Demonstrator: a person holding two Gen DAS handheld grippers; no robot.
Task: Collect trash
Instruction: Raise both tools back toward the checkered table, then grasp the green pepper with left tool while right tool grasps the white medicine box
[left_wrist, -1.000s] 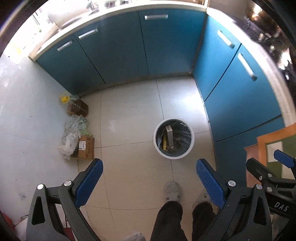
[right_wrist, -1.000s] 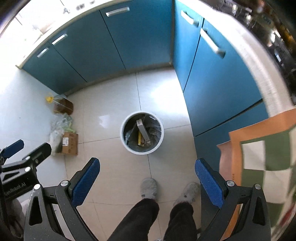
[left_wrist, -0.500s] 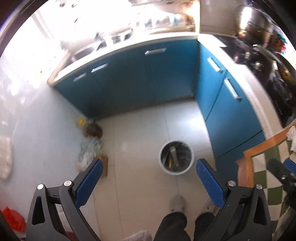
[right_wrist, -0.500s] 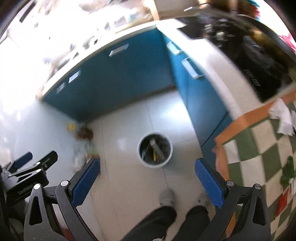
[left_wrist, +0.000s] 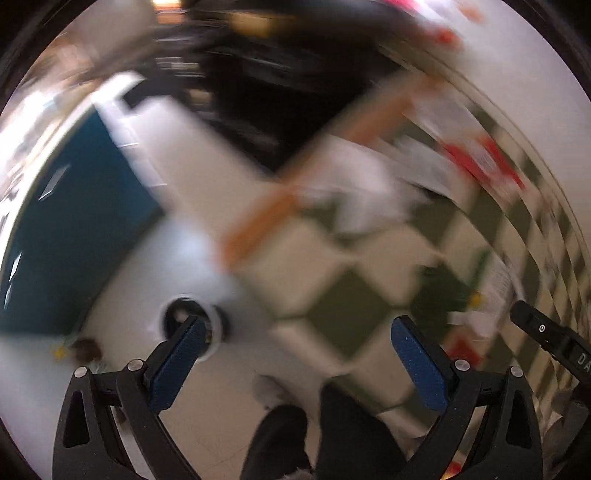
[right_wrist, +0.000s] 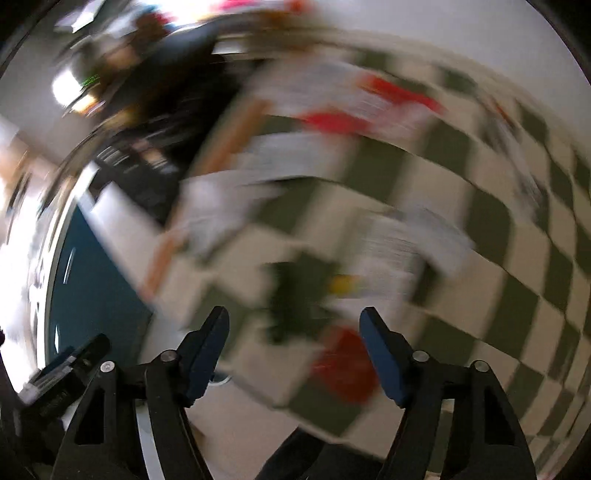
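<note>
Both views heavily motion-blurred. Left tool (left_wrist: 295, 354) spread wide, blue pads apart, nothing between them; it hangs over the floor edge where the checkered table (left_wrist: 332, 314) begins. Right tool (right_wrist: 295, 354) also apart, a bit narrower than the left, empty, over the table. Trash bin (left_wrist: 192, 325), round with a white rim, stands on the pale floor (left_wrist: 147, 266) just behind the left tool's left finger, near the teal cabinets (left_wrist: 74, 221). On the green-and-cream checked cloth lie blurred bits of trash: white crumpled paper (right_wrist: 417, 236), a dark green piece (right_wrist: 299, 295) with a yellow spot beside it, a red piece (right_wrist: 347, 365) between the right tool's fingers but lower, on the table, not gripped. More red and white scraps (right_wrist: 332, 118) farther off; exact shapes cannot be told. Person's dark trousers (left_wrist: 332, 435) at bottom of left view, a grey shoe (left_wrist: 269, 387) on the floor.
</note>
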